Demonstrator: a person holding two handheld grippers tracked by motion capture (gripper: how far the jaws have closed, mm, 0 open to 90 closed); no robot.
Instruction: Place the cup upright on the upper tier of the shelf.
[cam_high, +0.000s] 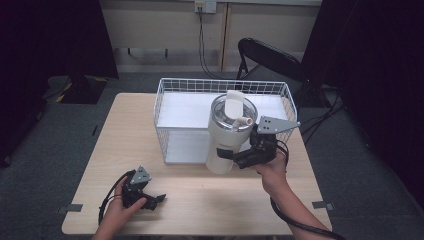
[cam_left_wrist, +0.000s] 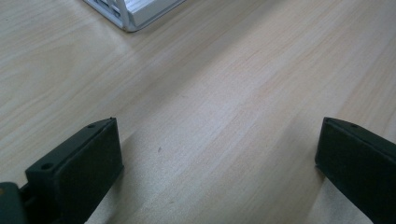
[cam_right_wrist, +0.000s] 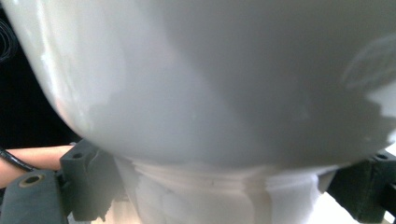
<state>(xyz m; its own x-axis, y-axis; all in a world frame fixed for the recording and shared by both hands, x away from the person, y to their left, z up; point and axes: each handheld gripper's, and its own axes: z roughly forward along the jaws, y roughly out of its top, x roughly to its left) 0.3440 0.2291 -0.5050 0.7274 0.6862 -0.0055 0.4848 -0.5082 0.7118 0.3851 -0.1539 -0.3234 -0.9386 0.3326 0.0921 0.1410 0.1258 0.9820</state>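
The wire basket (cam_high: 170, 105) and tumbler (cam_high: 227, 135) block the table's (cam_high: 210, 205) far half; its near strip lies open.

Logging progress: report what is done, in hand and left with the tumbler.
Done: the right gripper has clamped the white tumbler low on its body. In hand: it is held at the wire basket's front edge. Left: setting it down somewhere; the left gripper rests open on the table.

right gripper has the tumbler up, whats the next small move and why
Probably carry the tumbler a little forward and lower it into the basket. The right gripper clamps its narrow lower part, lifted at the basket's front edge; the left gripper rests open on the table.
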